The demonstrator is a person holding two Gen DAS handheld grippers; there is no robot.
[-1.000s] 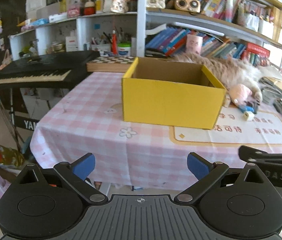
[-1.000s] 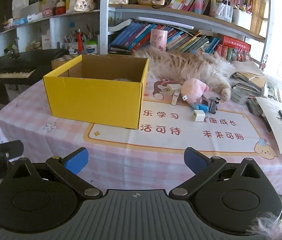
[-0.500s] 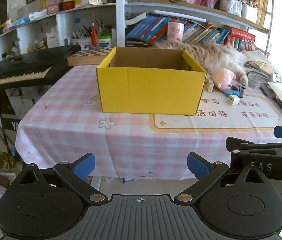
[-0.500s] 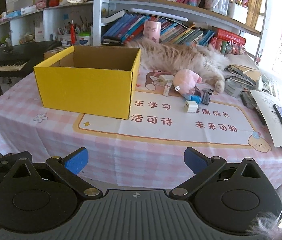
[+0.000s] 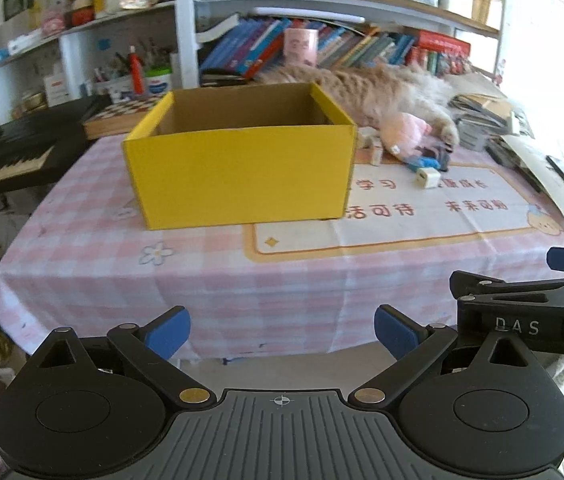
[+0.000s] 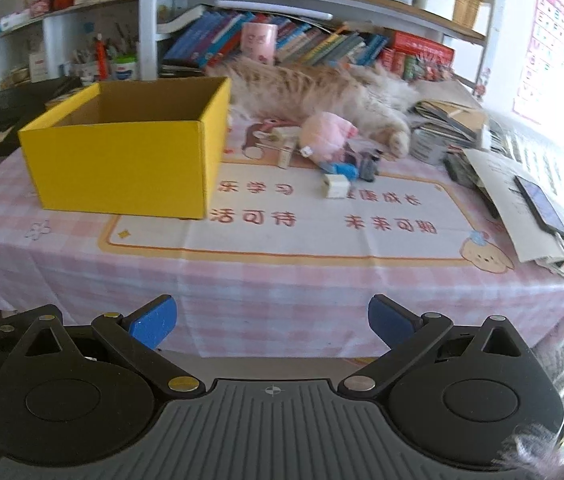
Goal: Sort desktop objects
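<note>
A: Entry, both wrist views. Left two-finger gripper with blue pads [image 5: 282, 334]: jaws spread wide, nothing between them. Right two-finger gripper with blue pads [image 6: 270, 322]: the same, spread and empty.

B: Position against the table edge?

A: Both sit off the near edge of the table under the pink checked cloth [image 6: 82, 276]; the cloth's overhang fills the gap between the pads in each view. In the left view the right gripper shows at 3 o'clock, just beside the left one.

B: Open room?

A: The printed cream desk mat with orange border [image 6: 282, 236] is mostly bare between the near edge and the small items. The open-topped yellow cardboard box [image 5: 242, 172] stands at 12 o'clock from the left gripper, and at 11 o'clock from the right one. Its inside is not visible from here.

B: Task items?

A: Clustered just right of the box, at 12 to 1 o'clock from the right gripper, well apart from both grippers: a small white cube-shaped plug [image 6: 336, 186], a pink plush toy [image 6: 326, 136], and a blue piece [image 6: 342, 169] between them. A fluffy ginger cat [image 6: 314, 92] lies behind them. At 2 o'clock, papers and a dark phone [image 6: 540, 206] crowd the right edge.
</note>
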